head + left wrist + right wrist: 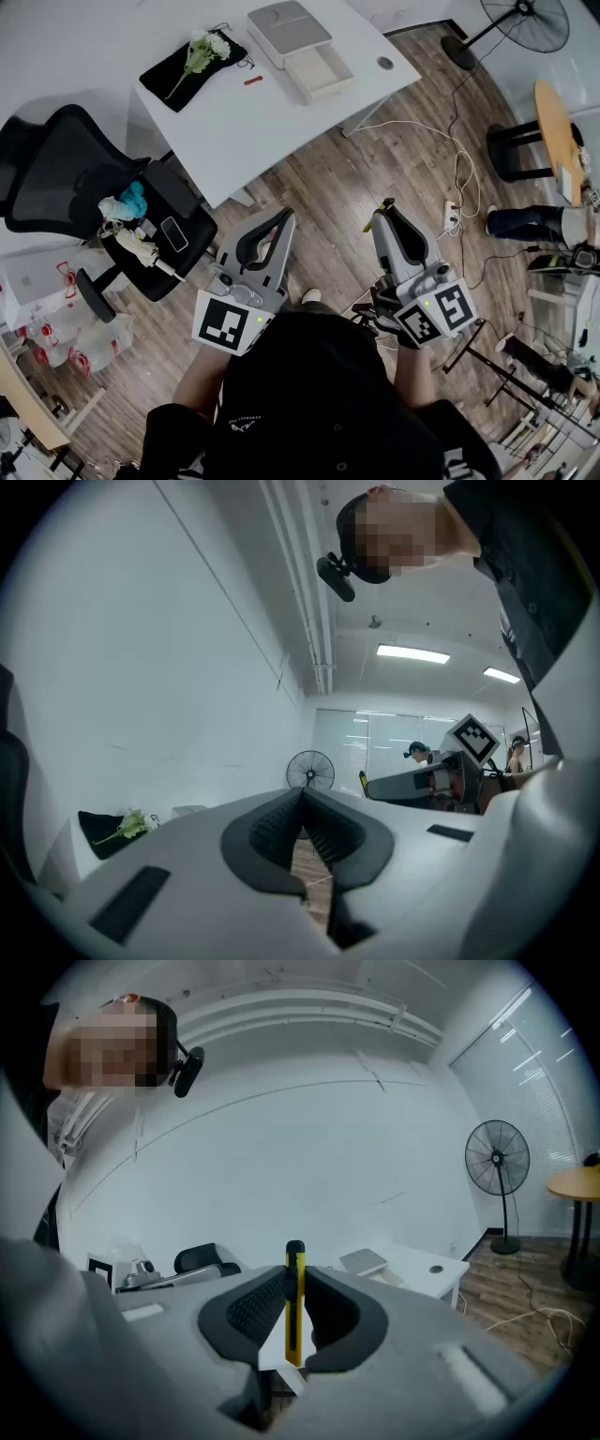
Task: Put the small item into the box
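On white table (pixel 281 112) ahead, open box (pixel 319 70) sitting near far edge, black cloth (pixel 173 75) lying to its left. Left gripper (pixel 302 799) hovering over wooden floor (pixel 319 197), jaws pressing together, holding nothing. Right gripper (pixel 294 1279) clamping yellow utility knife (pixel 294 1316) upright, well apart from box. Small red item (pixel 254 81) lying between cloth and box
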Action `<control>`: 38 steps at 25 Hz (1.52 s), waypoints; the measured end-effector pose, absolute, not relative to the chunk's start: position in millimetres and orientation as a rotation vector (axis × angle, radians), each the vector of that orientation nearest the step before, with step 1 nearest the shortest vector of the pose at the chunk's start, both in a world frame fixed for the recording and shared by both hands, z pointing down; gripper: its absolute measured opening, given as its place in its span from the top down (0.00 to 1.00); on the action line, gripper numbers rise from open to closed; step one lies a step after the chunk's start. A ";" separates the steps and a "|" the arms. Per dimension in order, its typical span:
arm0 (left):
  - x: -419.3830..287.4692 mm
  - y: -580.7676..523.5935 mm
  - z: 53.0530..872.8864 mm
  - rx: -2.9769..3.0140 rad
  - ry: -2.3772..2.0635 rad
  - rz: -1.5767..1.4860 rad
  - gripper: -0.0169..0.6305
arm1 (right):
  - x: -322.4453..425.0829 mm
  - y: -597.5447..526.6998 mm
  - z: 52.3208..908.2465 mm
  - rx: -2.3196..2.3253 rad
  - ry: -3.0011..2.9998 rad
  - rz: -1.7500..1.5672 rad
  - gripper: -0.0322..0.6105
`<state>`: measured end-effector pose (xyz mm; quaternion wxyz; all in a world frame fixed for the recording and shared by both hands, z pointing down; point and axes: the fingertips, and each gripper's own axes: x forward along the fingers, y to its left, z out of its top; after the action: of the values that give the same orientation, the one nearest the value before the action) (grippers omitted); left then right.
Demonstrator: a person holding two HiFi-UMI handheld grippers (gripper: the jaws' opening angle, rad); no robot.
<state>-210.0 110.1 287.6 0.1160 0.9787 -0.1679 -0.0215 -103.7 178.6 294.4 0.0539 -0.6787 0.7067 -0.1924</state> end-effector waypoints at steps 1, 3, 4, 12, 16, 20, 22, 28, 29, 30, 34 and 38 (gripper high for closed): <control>-212.1 126.4 288.1 2.872 -0.499 -0.058 0.97 | -105.0 196.9 294.9 -2.057 2.144 -0.580 0.84; -216.1 161.3 290.0 2.888 -0.512 -0.044 0.97 | -107.5 235.7 295.4 -2.045 2.135 -0.570 0.84; -218.4 180.7 291.9 2.902 -0.520 -0.030 0.97 | -108.8 257.0 295.5 -2.037 2.130 -0.567 0.84; -251.9 348.0 297.4 2.932 -0.596 0.029 0.97 | -127.1 414.9 307.3 -2.005 2.128 -0.606 0.84; -276.3 390.8 292.4 2.931 -0.585 0.057 0.97 | -153.9 460.1 304.1 -1.992 2.121 -0.625 0.84; -288.1 395.4 287.2 2.962 -0.551 0.031 0.97 | -175.5 474.2 293.9 -2.013 2.113 -0.562 0.84; -291.2 397.4 279.8 2.967 -0.534 0.006 0.97 | -182.7 475.3 293.2 -2.018 2.103 -0.569 0.84; -306.4 397.4 272.8 2.972 -0.486 -0.031 0.97 | -208.2 467.9 293.5 -2.052 2.118 -0.584 0.84; -310.9 395.3 274.4 2.966 -0.483 -0.025 0.97 | -212.0 464.5 293.1 -2.055 2.109 -0.583 0.84; -315.1 392.3 275.4 2.963 -0.480 -0.021 0.97 | -214.9 460.3 292.0 -2.055 2.097 -0.578 0.84; -328.1 377.8 271.9 2.982 -0.460 -0.032 0.97 | -226.6 444.9 285.2 -2.064 2.072 -0.547 0.84; -345.2 360.1 266.0 2.998 -0.446 -0.067 0.97 | -240.1 430.7 281.2 -2.090 2.050 -0.514 0.84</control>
<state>-345.2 360.1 266.0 0.0550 0.9874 -0.1469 -0.0221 -240.1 430.7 281.2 0.0846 -0.7007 0.6872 -0.1723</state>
